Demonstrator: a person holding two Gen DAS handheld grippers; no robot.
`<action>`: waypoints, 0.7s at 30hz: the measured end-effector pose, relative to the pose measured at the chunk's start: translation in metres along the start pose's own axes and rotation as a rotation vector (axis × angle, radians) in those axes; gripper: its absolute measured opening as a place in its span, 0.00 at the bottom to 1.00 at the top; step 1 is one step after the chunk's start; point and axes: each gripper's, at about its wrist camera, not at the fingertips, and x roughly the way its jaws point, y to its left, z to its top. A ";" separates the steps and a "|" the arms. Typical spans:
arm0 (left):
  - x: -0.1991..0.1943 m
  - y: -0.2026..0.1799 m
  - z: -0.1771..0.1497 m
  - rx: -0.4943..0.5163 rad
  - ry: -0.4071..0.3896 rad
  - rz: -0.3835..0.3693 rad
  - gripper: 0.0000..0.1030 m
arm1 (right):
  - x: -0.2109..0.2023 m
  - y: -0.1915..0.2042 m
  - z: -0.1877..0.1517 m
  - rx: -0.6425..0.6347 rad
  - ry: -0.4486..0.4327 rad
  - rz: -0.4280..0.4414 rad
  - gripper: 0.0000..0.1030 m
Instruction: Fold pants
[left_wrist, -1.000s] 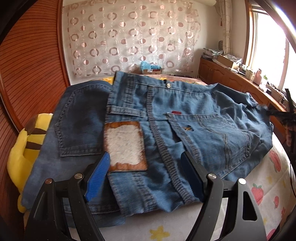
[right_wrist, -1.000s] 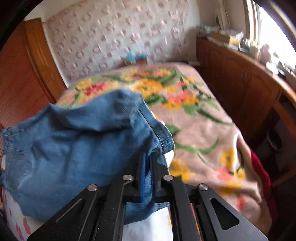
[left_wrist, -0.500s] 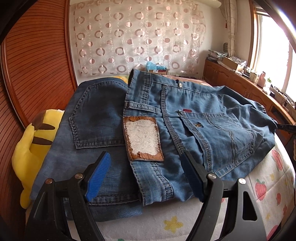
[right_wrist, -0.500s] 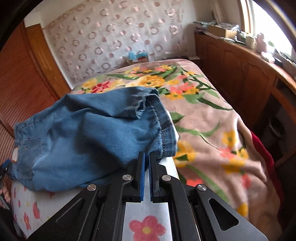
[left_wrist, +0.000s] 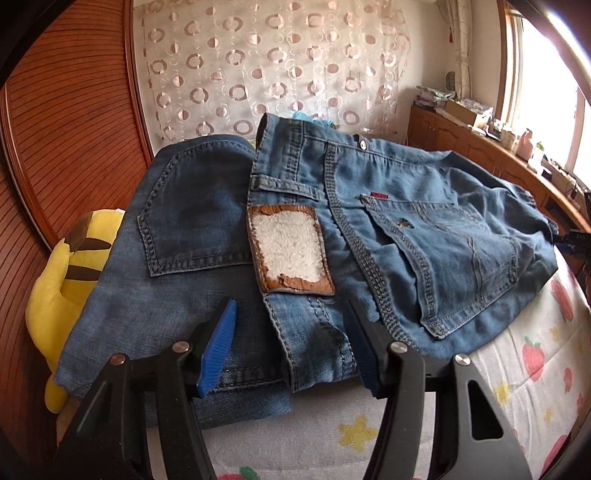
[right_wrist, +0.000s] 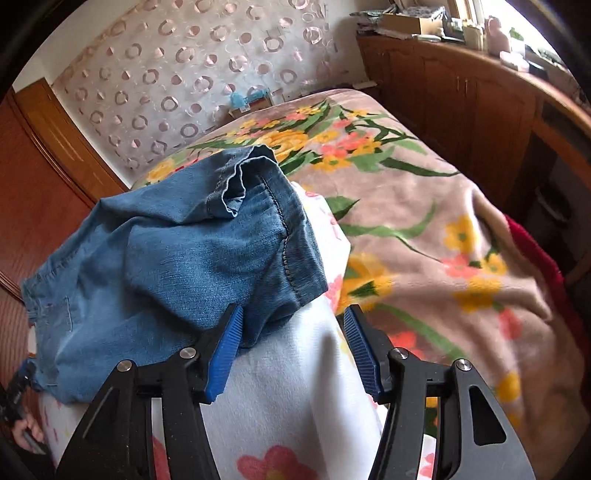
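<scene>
The jeans (left_wrist: 332, 236) lie folded on the bed (left_wrist: 528, 373), beside a yellow plush toy (left_wrist: 70, 280). Left claw (left_wrist: 291, 350) released over their waistband edge; right claw (right_wrist: 291, 350) released, just beside their hem.

Both wrist views low, close, sharing the jeans (left_wrist: 369, 229)

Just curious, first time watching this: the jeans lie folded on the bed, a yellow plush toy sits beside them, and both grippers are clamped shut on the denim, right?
Not quite. Both grippers are open and hold nothing: the left gripper in the left wrist view, the right gripper in the right wrist view. The jeans do lie folded on the bed, the yellow plush toy beside them.
</scene>
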 end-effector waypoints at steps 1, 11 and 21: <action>0.000 0.000 0.000 0.000 0.000 0.000 0.59 | 0.001 0.000 0.003 0.002 0.003 0.008 0.57; 0.001 0.002 0.000 -0.002 0.006 0.000 0.59 | -0.020 0.025 0.005 -0.127 -0.054 0.012 0.16; -0.004 -0.007 -0.016 0.025 0.021 -0.051 0.34 | -0.025 0.037 -0.002 -0.226 -0.149 0.020 0.11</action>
